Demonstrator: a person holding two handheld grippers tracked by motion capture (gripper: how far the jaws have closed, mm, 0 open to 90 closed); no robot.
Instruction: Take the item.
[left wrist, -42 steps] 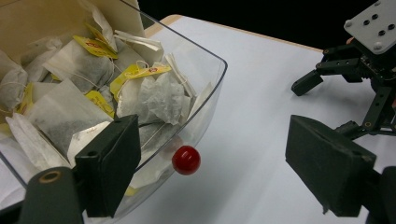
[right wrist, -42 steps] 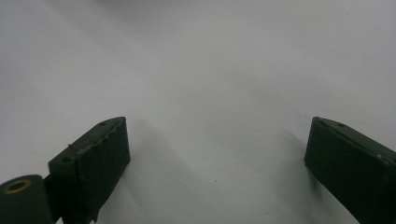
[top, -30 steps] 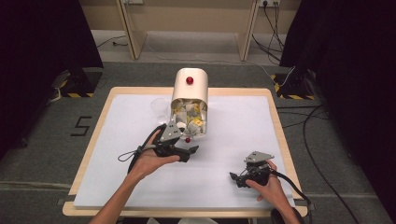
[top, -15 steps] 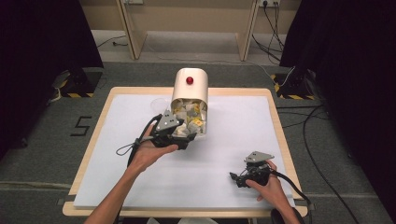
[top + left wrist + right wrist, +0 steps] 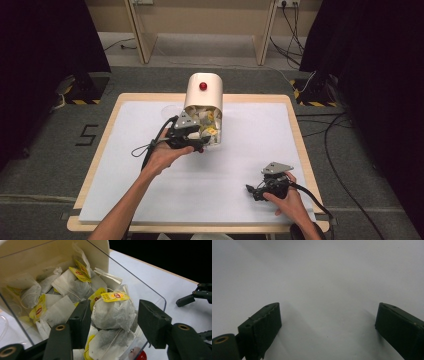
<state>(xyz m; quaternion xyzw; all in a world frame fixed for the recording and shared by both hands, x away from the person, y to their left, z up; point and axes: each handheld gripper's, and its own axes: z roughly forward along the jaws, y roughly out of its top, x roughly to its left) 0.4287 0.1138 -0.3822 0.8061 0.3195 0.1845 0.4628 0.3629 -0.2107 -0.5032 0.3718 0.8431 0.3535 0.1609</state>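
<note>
A cream dispenser [image 5: 202,97] with a red knob [image 5: 203,86] stands at the table's far middle, its clear front bin [image 5: 150,293] full of tea bags with yellow tags. My left gripper [image 5: 202,142] reaches into that bin. In the left gripper view one white tea bag [image 5: 113,317] with a yellow tag lies between the two pads of my left gripper [image 5: 115,308]. The jaws have just been closing, and the pads stand close beside the bag without visibly squeezing it. My right gripper [image 5: 252,192] rests open on the white table cover at the near right, with nothing between its jaws [image 5: 327,312].
White cover [image 5: 240,150] spans the wooden table [image 5: 295,125]. A clear round item [image 5: 167,110] lies left of the dispenser. A small red object [image 5: 141,356] sits below the bin. Cables trail from both grippers, and the floor has cables on the right.
My left hand has moved away from me up to the dispenser's bin, and its jaws have narrowed around a tea bag. The right hand has stayed in place.
</note>
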